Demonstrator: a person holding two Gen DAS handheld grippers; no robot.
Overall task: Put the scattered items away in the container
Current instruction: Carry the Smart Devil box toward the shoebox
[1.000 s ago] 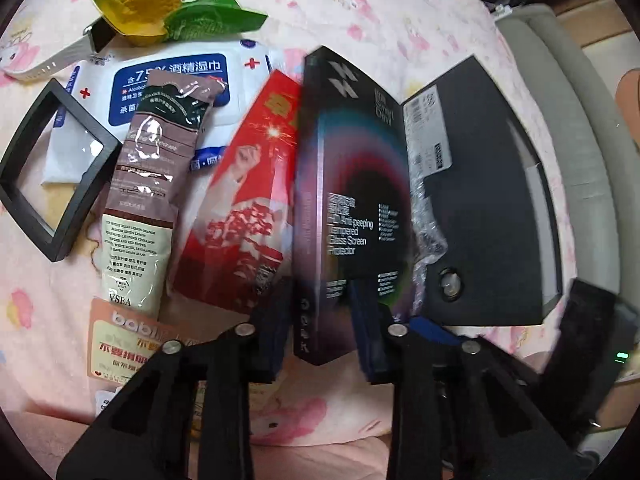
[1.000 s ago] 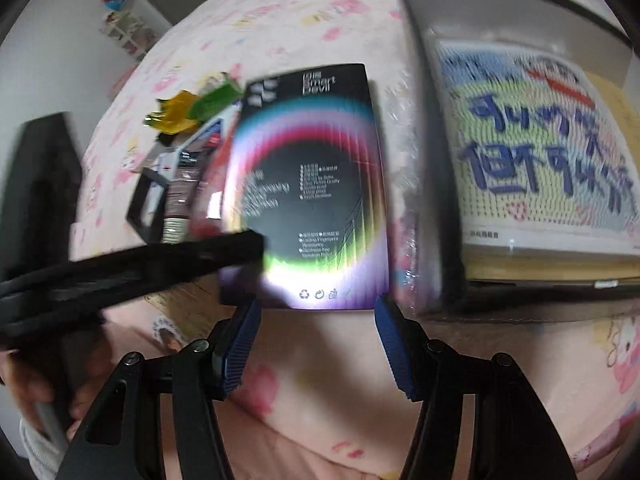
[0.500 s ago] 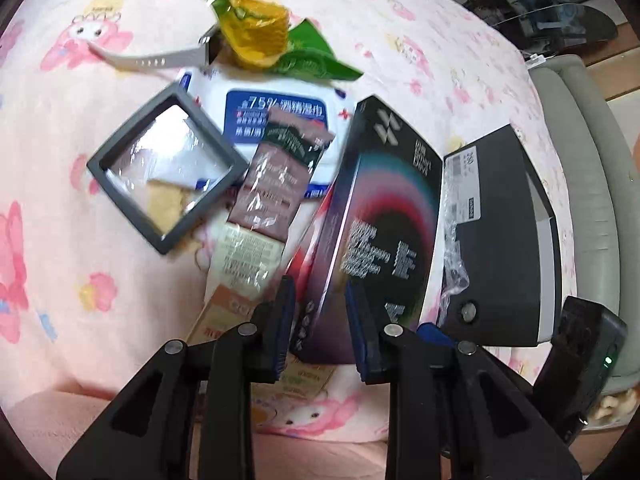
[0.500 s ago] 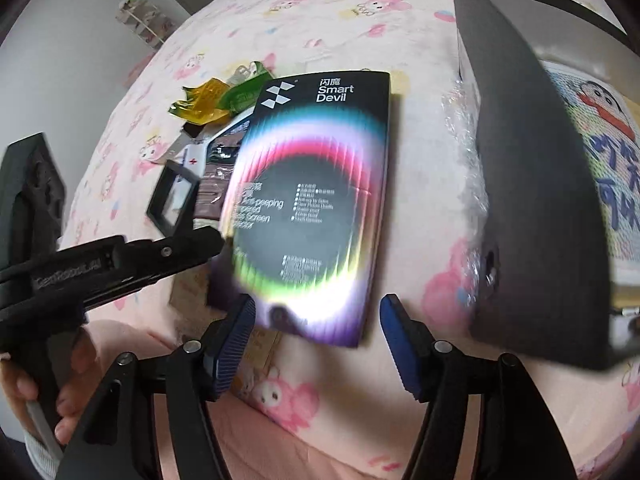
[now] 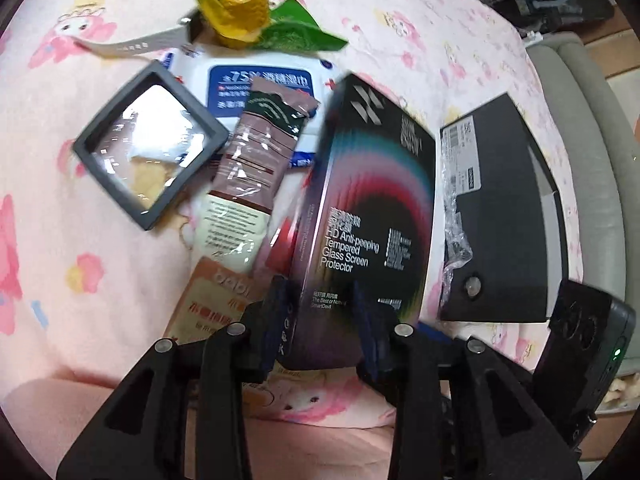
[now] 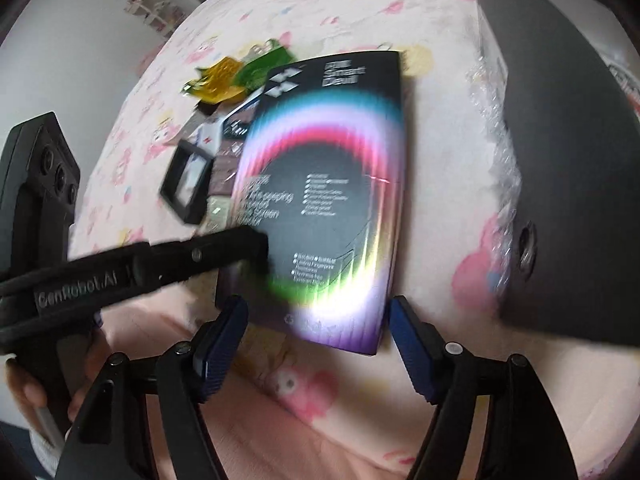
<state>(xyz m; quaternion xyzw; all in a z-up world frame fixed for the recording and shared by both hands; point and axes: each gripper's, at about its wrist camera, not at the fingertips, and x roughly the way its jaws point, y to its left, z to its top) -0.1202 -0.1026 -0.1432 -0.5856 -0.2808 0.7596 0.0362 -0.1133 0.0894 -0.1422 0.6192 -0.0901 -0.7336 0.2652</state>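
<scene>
The black screen protector box [image 5: 372, 208], printed with a rainbow ring, stands tilted on edge over the pink bedsheet. My left gripper [image 5: 320, 320] is shut on its near lower corner. In the right wrist view the same box [image 6: 332, 200] sits just ahead of my right gripper [image 6: 316, 336], which is open with nothing between its blue pads. The left gripper's finger [image 6: 224, 248] reaches in from the left onto the box. The black container [image 5: 504, 216] lies right of the box, with its dark wall [image 6: 568, 160] close at the right and its inside hidden.
Left of the box lie a black square frame [image 5: 148, 152], a brown sachet [image 5: 256, 160], a wet wipes pack [image 5: 260, 84], an orange card [image 5: 216, 300], yellow and green wrappers [image 5: 240, 12] and a white strap [image 5: 128, 44]. Bubble wrap [image 6: 496, 140] clings to the container. A hand [image 6: 24, 392] holds the left tool.
My left gripper has kept hold of the box while pulling back, so more of the bed shows. My right gripper has drawn back and left; the container's contents have left its view.
</scene>
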